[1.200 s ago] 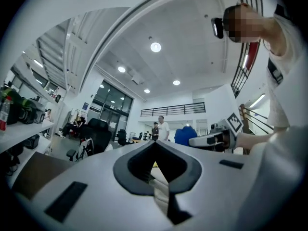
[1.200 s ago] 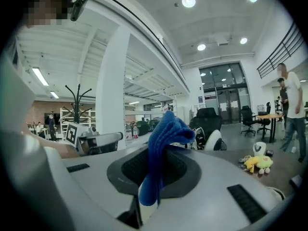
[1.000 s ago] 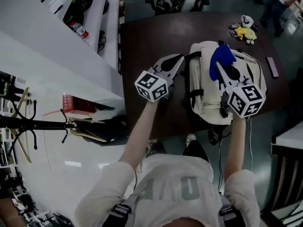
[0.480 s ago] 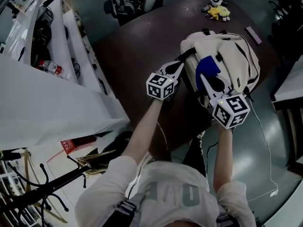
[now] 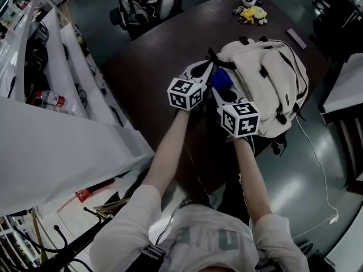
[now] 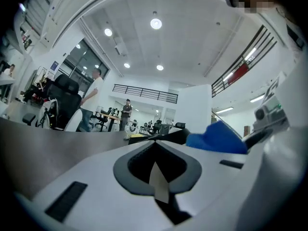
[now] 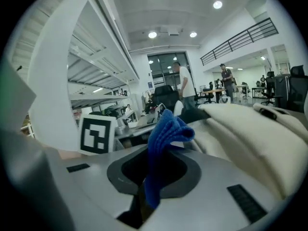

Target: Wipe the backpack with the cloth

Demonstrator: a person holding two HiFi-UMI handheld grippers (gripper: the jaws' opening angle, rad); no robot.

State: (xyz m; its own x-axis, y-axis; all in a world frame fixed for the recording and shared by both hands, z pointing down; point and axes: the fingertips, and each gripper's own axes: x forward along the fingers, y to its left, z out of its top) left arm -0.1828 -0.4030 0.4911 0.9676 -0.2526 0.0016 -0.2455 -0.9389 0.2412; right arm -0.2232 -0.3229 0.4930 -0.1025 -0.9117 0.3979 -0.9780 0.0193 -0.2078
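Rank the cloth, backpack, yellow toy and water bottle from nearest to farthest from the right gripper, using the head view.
1. cloth, pinched in the right gripper.
2. backpack, just to its right.
3. yellow toy, at the far end of the table.
4. water bottle, far left, off the table.

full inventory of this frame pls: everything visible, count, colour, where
backpack: one, cream with black straps, lying on the table
cloth: one, blue, at the backpack's edge nearest the grippers
table: one, dark brown, under the backpack
plush toys: small cluster, yellow and white, far edge of the table
flat item: one, purplish, on the table beyond the backpack; kind unclear
bottle: one, clear with red label, far left, off the table
left gripper: white, jaws together, beside the backpack
right gripper: white, shut on the cloth
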